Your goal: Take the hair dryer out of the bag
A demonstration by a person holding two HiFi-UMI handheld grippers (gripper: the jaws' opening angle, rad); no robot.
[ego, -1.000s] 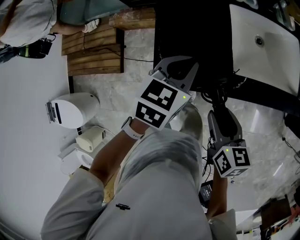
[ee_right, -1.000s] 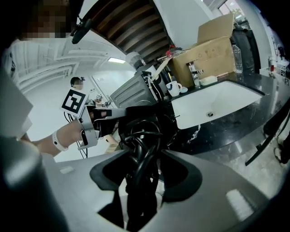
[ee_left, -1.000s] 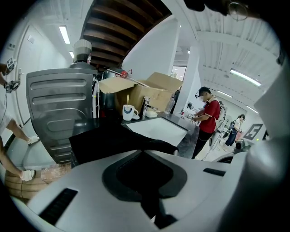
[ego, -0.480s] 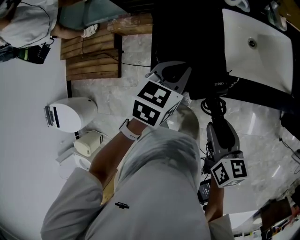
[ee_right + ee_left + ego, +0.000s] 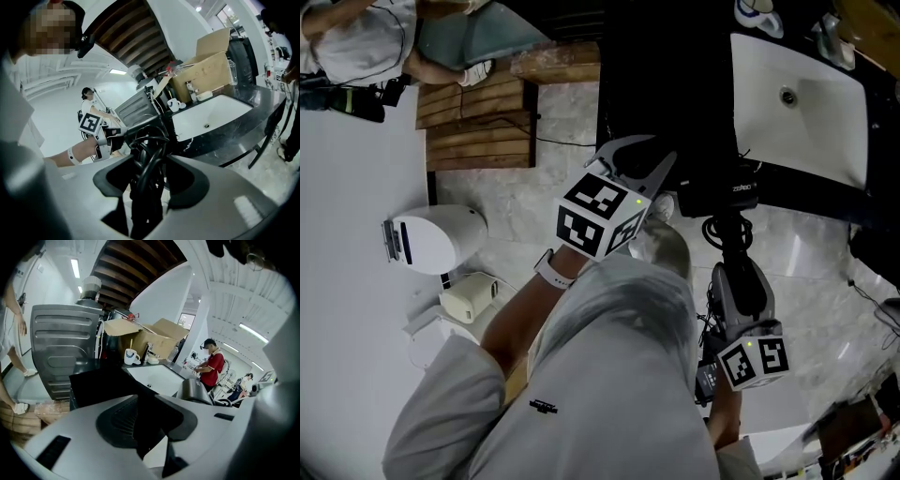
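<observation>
Both clamped, left gripper on bag, right gripper on cord

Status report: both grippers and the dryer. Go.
Left gripper shut on bag. Right gripper shut on hair dryer cord, coiled between jaws. Hair dryer beside bag, just beyond right gripper. No obstruction seen.

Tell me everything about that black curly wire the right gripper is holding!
The wire is black, smooth and rubbery-looking, and it is bundled into several loose loops. The right gripper is shut on the bundle, so some loops bulge out above its jaws and more run down between them. In the head view it leads up from that gripper to the black hair dryer, which sits at the edge of the black bag. The bundle is held up above the floor.
</observation>
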